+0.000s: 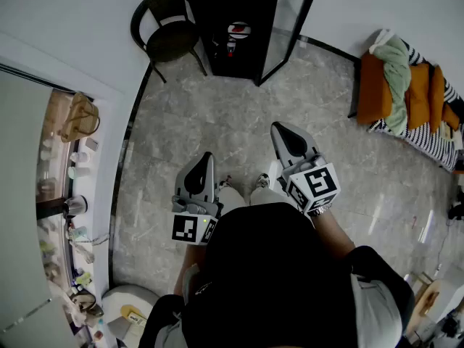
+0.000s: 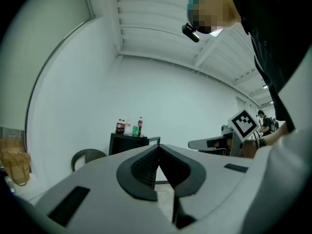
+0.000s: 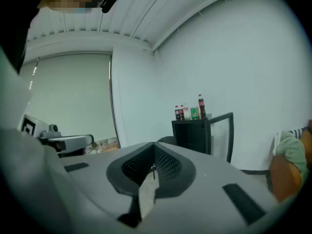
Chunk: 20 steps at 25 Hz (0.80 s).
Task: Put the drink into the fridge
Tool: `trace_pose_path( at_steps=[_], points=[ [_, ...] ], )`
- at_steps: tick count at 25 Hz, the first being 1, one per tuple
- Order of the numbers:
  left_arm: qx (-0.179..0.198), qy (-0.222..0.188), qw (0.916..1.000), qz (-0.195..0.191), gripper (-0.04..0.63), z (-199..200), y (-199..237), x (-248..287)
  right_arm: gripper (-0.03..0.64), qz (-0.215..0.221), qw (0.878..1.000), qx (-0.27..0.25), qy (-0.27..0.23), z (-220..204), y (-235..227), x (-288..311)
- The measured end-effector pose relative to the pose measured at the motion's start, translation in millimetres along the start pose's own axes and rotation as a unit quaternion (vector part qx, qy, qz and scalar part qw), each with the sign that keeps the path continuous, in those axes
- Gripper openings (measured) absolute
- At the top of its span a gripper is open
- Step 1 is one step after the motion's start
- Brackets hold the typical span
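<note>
Left hand-held gripper (image 1: 201, 167) and right hand-held gripper (image 1: 284, 138) closed, empty; drinks (image 3: 189, 112) atop distant fridge (image 1: 232, 6), door (image 3: 222, 135) open; nothing done yet.

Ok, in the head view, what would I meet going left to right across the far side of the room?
Left to right: tan bag → chair → fridge → glass door, standing open → orange cushions.

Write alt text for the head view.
Seen from above, a person holds a grey left gripper and grey right gripper, both shut and empty, above a grey marbled floor. Ahead stands a black fridge, glass door open, a black round-backed chair beside it.
</note>
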State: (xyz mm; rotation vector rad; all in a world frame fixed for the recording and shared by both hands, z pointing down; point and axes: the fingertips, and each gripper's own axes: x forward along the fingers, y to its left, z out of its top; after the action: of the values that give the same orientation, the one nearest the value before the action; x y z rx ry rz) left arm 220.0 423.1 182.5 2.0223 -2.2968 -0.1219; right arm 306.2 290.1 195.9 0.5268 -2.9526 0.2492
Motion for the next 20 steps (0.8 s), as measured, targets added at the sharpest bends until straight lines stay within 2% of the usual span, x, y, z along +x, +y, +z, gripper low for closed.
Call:
trace_pose_path(
  at_steps=[4, 8, 15, 20],
  points=[
    [-0.003, 0.006, 0.9995, -0.032, 0.009, -1, -17, -14, 0.014, -0.019, 1.000, 0.000, 0.001, -1, 20, -32],
    [0.028, -0.011, 0.9975, -0.065, 0.009, 17, -26, -26, 0.014, -0.035, 0.999, 0.026, 0.005, -7, 33, -46],
    [-0.002, 0.021, 0.9989, -0.043, 0.009, -8, -15, -57, 0.014, -0.025, 0.999, 0.036, 0.007, -16, 67, -48],
    [0.001, 0.015, 0.9990, -0.043, 0.009, -6, -26, -48, 0.014, -0.027, 0.999, 0.028, -0.003, -11, 54, -51]
  ],
)
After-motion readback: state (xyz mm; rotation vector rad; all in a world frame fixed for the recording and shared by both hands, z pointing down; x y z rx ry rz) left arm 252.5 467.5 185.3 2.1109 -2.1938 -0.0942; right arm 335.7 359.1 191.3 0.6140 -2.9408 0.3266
